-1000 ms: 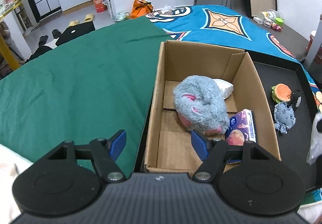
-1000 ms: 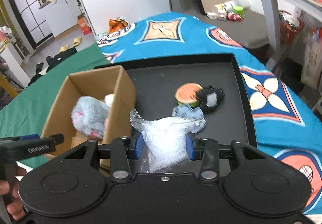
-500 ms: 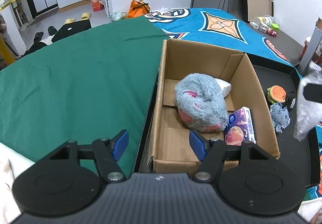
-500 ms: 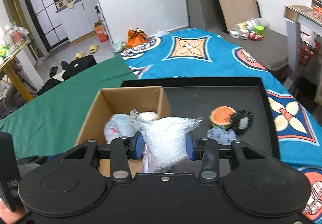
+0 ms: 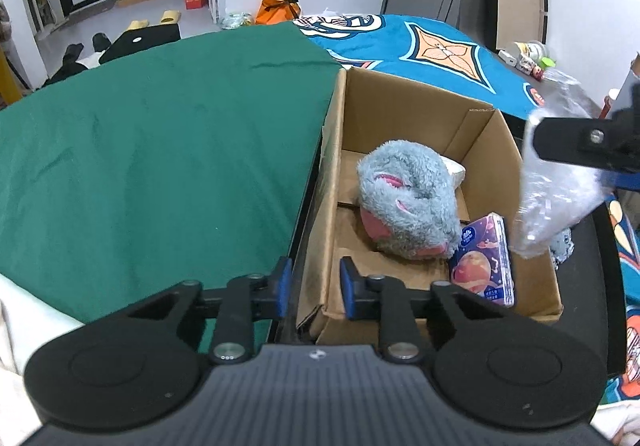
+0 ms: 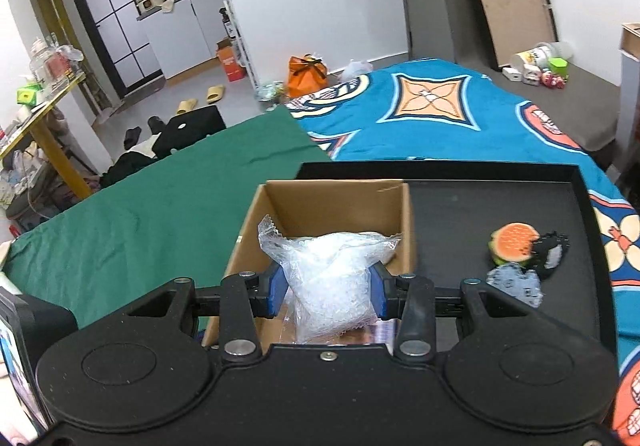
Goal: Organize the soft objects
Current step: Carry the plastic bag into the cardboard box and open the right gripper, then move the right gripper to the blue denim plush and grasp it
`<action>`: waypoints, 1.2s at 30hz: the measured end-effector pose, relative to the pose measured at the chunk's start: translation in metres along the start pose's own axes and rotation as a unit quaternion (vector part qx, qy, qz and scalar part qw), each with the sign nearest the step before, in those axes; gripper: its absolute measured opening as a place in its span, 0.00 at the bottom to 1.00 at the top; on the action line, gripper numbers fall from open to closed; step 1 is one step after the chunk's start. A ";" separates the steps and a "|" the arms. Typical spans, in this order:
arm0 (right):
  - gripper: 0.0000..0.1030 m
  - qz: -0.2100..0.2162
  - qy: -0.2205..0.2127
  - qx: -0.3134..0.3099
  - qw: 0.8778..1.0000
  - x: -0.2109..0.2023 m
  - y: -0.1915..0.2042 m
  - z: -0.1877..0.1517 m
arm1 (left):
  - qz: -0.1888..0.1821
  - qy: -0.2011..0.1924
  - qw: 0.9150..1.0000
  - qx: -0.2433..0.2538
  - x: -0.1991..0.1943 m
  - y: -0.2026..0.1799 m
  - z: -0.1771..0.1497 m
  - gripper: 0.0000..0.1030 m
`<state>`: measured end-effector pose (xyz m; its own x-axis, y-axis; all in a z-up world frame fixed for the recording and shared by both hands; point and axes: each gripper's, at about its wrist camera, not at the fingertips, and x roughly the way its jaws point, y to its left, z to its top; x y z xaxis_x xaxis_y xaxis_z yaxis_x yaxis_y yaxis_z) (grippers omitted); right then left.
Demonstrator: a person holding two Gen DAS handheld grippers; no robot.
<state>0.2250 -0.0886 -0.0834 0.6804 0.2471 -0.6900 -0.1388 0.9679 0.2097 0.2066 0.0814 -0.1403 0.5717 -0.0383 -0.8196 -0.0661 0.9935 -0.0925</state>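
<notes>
Cardboard box (image 5: 420, 117): open-topped, long axis running near to far, seated at the left end of a black tray (image 6: 520, 197). Near-left wall stands between the fingers of the left gripper (image 5: 312, 284); the jaws are narrowed around it, though contact with the pads cannot be told.

Contents of box: grey plush toy (image 5: 408, 201) with pink ears, lying mid-box; white soft item (image 5: 456, 170) behind it toward the far right corner; tissue pack (image 5: 482, 262), purple with planet print, leaning on the right wall, long axis near to far.

Clear plastic bag (image 6: 328, 278): pinched at its middle between the right gripper (image 6: 328, 290) pads, crimped mouth pointing up, long axis roughly vertical, suspended over the near part of the box.

On tray, right of box: burger toy (image 6: 514, 244), black-and-white plush (image 6: 552, 256), grey-blue knitted toy (image 6: 516, 282), clustered and touching.

Beneath: green cloth (image 5: 160, 149) left, blue patterned cloth (image 6: 432, 113) far and right.
</notes>
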 end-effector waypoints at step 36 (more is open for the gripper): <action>0.77 -0.014 0.037 -0.029 0.999 -0.012 -0.064 0.007 | 0.025 -0.008 0.999 -0.019 -0.003 -0.006 0.006 0.35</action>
<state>0.2309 -0.1539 -0.0833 0.6302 0.2207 -0.7444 -0.1630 0.9750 0.1511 0.2100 0.0764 -0.1339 0.5804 0.0127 -0.8142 -0.1252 0.9894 -0.0738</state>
